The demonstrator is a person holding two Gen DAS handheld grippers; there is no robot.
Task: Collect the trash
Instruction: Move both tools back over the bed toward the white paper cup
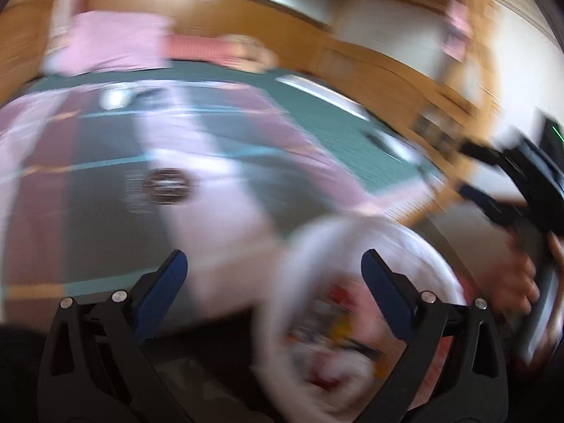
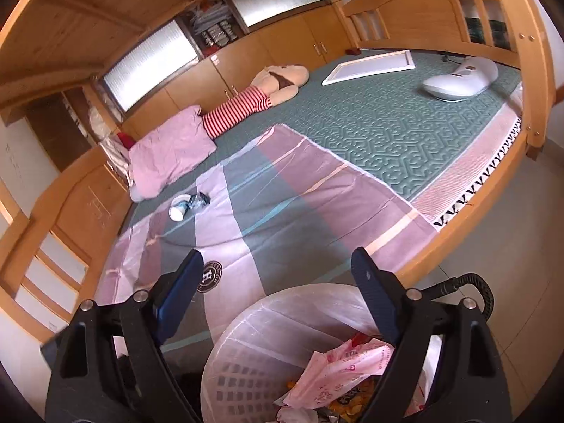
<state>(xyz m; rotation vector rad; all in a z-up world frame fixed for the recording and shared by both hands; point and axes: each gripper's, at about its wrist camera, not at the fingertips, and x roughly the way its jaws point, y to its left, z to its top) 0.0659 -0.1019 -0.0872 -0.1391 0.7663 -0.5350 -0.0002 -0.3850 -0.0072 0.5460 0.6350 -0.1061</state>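
Observation:
A white paper cup (image 2: 177, 210) lies on its side next to a dark crumpled wrapper (image 2: 199, 200) on the striped sheet (image 2: 282, 204), far ahead of my right gripper (image 2: 277, 259). That gripper is open and empty above a white lattice bin (image 2: 239, 363) lined with a clear bag. In the bin lie a pink plastic bag (image 2: 338, 366) and other wrappers. The left wrist view is heavily blurred. My left gripper (image 1: 274, 264) is open and empty over the bin (image 1: 416, 246). A hand holds the right gripper (image 1: 467, 169) at the far right.
A pink pillow (image 2: 169, 148) and a plush toy in a red-striped shirt (image 2: 268, 84) lie at the bed's far side. A white frame (image 2: 370, 65) and a white handheld cleaner (image 2: 461, 77) rest on the green mattress. A wooden bed frame (image 2: 458, 232) borders grey floor tiles.

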